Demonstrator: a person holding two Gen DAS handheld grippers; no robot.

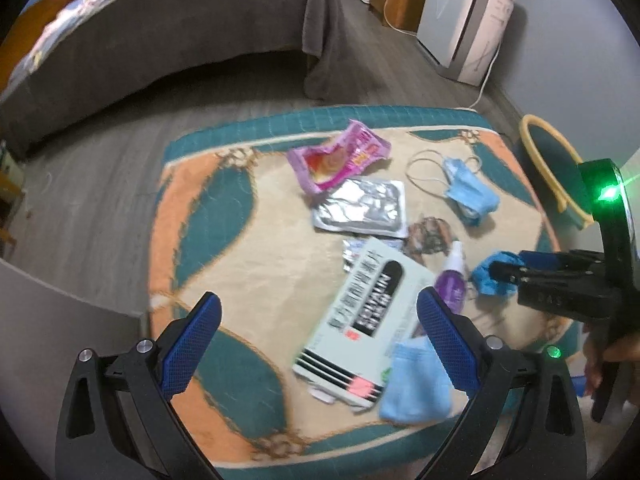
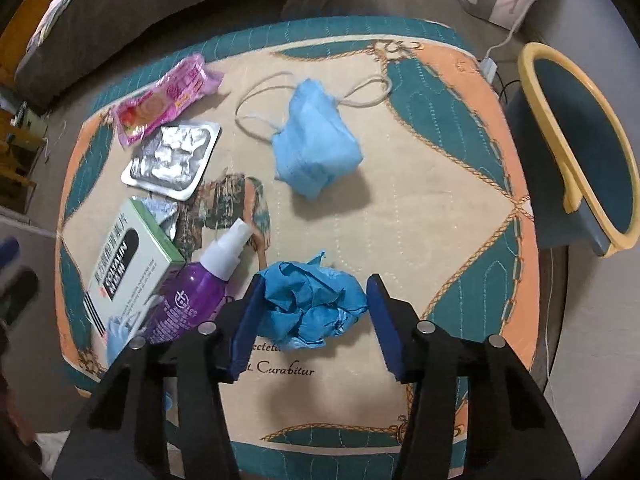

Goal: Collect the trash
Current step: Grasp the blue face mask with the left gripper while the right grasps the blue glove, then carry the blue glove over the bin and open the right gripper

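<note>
Trash lies on a patterned mat [image 1: 224,216] [image 2: 440,184]. A crumpled blue wad [image 2: 312,304] [image 1: 490,276] sits between my right gripper's [image 2: 312,316] [image 1: 506,270] open jaws; the left pad touches it. Other trash: a blue face mask [image 2: 316,148] [image 1: 472,188], a pink wrapper [image 2: 164,100] [image 1: 340,156], a silver blister pack [image 2: 172,156] [image 1: 360,208], a white medicine box [image 2: 128,260] [image 1: 360,320], a purple spray bottle [image 2: 188,300] [image 1: 452,280] and a light blue cloth [image 1: 416,384]. My left gripper [image 1: 320,340] is open and empty above the box.
A teal bin with a yellow rim [image 2: 576,136] [image 1: 552,168] stands right of the mat. A grey bed [image 1: 160,40] lies behind. A white appliance [image 1: 468,20] and its cable stand at the back right. Wooden floor surrounds the mat.
</note>
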